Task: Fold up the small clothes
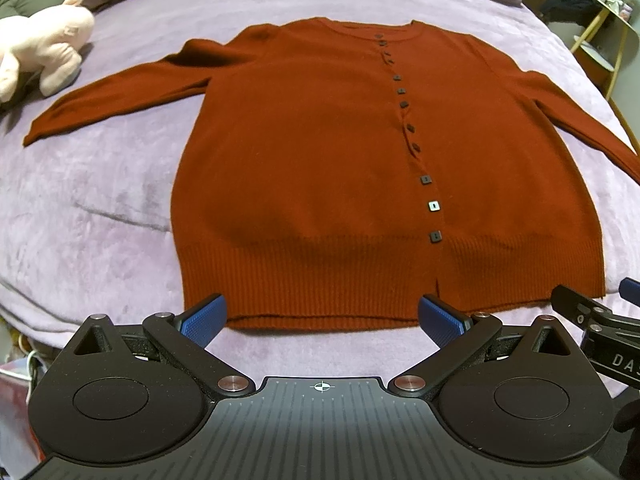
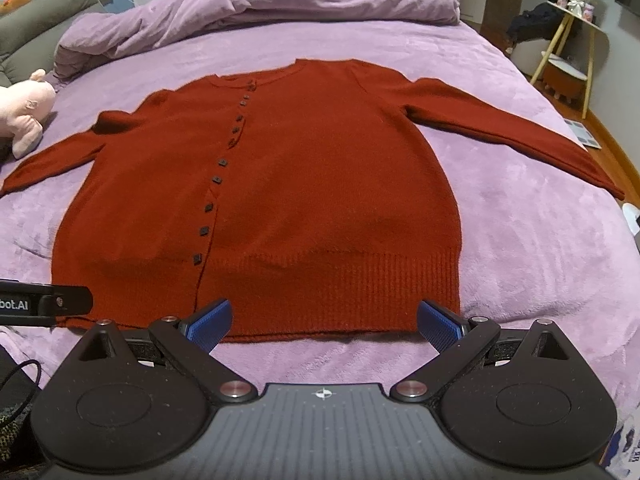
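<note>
1. A rust-red cardigan (image 1: pixel 320 168) lies flat and face up on the bed (image 1: pixel 100 208), spread over a lilac plush cover.
2. Its long axis runs straight away from me: the ribbed hem (image 2: pixel 320 296) is the near edge, and the round neckline (image 1: pixel 360 26) points to the far end, toward the bunched lilac duvet (image 2: pixel 260 4).
3. The row of dark square buttons (image 1: pixel 424 180) follows that same axis from hem to collar; the front is buttoned shut.
4. Both sleeves angle outward and back toward me, the left sleeve (image 1: pixel 100 108) reaching out toward a pink plush toy (image 1: pixel 44 56), the right sleeve (image 2: pixel 520 132) running toward the bed's right edge.
5. My left gripper (image 1: pixel 320 320) hovers just above the near hem, its blue-padded fingers (image 1: pixel 204 320) spread wide and holding nothing.
6. My right gripper (image 2: pixel 324 322) sits just beside it at the same hem, its fingers (image 2: pixel 440 324) equally wide and empty.
7. In the left wrist view the right gripper's tip shows at the right edge, close by the hem's corner.
8. A wooden side table (image 2: pixel 568 40) stands off beyond the bed's far right corner.
</note>
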`<state>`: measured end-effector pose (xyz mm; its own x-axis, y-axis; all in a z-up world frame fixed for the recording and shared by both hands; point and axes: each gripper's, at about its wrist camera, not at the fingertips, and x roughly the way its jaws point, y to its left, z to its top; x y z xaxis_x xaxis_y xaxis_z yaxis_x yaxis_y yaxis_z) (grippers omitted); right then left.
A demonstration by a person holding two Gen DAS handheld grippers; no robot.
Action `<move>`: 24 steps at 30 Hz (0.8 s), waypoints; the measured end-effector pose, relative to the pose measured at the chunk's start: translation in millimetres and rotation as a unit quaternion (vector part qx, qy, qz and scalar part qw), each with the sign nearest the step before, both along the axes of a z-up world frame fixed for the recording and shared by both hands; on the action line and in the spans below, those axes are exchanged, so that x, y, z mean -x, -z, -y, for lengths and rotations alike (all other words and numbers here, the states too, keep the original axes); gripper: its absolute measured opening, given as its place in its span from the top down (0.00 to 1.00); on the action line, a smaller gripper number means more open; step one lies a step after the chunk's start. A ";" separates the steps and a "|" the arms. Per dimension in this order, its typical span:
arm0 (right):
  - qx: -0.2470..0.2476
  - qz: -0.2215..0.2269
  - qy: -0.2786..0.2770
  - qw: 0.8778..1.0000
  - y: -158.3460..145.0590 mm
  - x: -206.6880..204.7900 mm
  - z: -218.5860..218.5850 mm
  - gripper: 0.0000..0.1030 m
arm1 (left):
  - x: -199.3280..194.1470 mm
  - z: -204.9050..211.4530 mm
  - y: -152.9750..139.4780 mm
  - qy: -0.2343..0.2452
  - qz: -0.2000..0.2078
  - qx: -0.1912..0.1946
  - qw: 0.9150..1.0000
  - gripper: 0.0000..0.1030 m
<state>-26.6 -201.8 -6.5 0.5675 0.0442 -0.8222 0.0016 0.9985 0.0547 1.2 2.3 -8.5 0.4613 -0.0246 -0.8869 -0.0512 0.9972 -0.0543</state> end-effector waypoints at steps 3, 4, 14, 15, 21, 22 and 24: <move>-0.016 0.014 -0.003 1.000 -0.9 1.5 2.4 0.04 | -0.8 -1.5 2.2 -0.001 0.003 0.000 1.000 0.00; -0.020 0.016 -0.003 1.000 -0.6 1.8 3.4 0.04 | -1.5 -1.9 3.3 -0.002 0.003 -0.002 1.000 0.00; -0.026 0.032 -0.011 0.999 10.2 2.9 7.8 0.04 | -7.7 0.3 14.7 -0.001 -0.027 -0.010 1.000 0.00; -0.025 0.036 -0.015 0.999 11.4 3.2 7.6 0.04 | -7.9 1.3 15.6 0.000 -0.031 -0.012 0.999 0.00; -0.078 0.046 -0.035 0.995 19.5 2.1 16.3 0.04 | -10.4 4.3 20.0 0.016 -0.024 -0.008 1.000 0.00; -0.104 0.041 -0.032 0.993 22.3 0.5 21.3 0.05 | -11.0 5.0 20.2 0.022 -0.018 -0.005 1.000 0.00; -0.144 0.029 -0.019 0.989 31.1 -3.0 31.6 0.09 | -14.5 6.5 21.5 0.040 -0.019 0.010 0.999 0.00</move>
<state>-23.6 -233.4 -37.6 0.6065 0.2943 -0.7386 -0.0468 0.9405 0.3364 15.8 -4.2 -30.0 0.4225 -0.0784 -0.9029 0.0267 0.9969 -0.0741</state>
